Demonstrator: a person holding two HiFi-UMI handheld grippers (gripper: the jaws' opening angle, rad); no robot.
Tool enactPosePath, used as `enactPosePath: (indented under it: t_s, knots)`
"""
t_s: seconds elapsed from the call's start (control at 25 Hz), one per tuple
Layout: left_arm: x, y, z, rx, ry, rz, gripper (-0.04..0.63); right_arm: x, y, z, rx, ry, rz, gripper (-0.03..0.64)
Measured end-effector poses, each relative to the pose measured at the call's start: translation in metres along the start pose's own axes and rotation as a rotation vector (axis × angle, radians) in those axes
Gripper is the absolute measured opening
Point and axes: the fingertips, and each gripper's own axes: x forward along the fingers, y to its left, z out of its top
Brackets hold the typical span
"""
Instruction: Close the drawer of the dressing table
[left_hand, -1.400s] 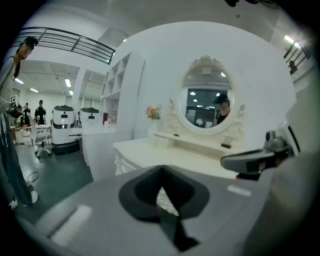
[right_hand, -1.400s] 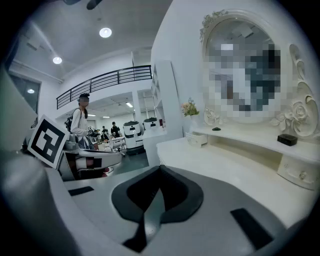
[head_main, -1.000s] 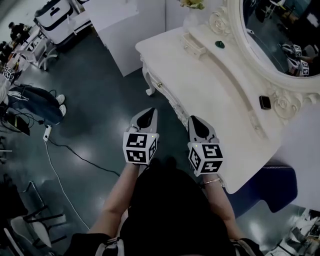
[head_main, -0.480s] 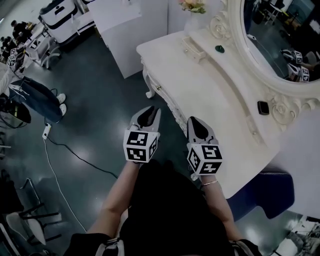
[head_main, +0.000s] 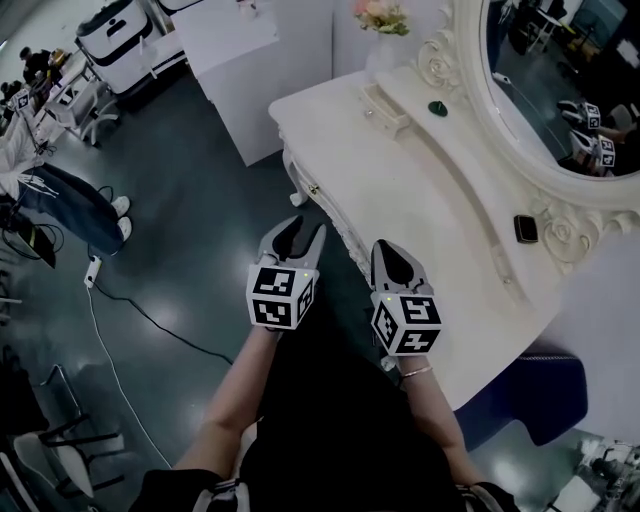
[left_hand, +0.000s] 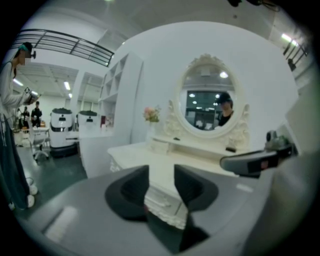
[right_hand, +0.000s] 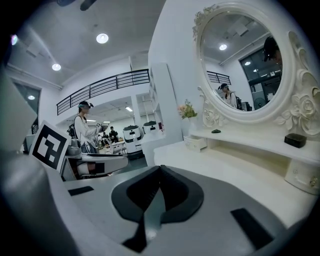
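The left gripper (head_main: 300, 232) is opening its jaws just off the front edge of the cream dressing table (head_main: 430, 190), grasping nothing. Through the widening gap the drawer (left_hand: 161, 200) is showing, its handled front lying flush with the carved apron under that edge. Just beside it, the right gripper (head_main: 392, 256) is hovering at the same front edge, its jaws clenched together and empty. Farther back, a small black box (head_main: 527, 228) is sitting toward the right end of the raised rear shelf, and a green object (head_main: 437, 107) toward its left end. A vase of pink flowers (head_main: 380, 15) is standing at the back left corner, while the ornate oval mirror (head_main: 560, 80) is rising along the rear edge.
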Motion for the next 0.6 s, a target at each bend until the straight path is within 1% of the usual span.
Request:
enactPosePath:
  t_s: [0.28, 0.6]
  knots:
    - [0.044, 0.016, 0.006, -0.006, 0.021, -0.033, 0.167, 0.031, -0.019, 0.008, 0.018, 0.016, -0.039, 0.003]
    - [0.109, 0.045, 0.020, -0.001, 0.050, -0.074, 0.176, 0.090, -0.042, 0.022, 0.058, 0.038, -0.081, 0.003]
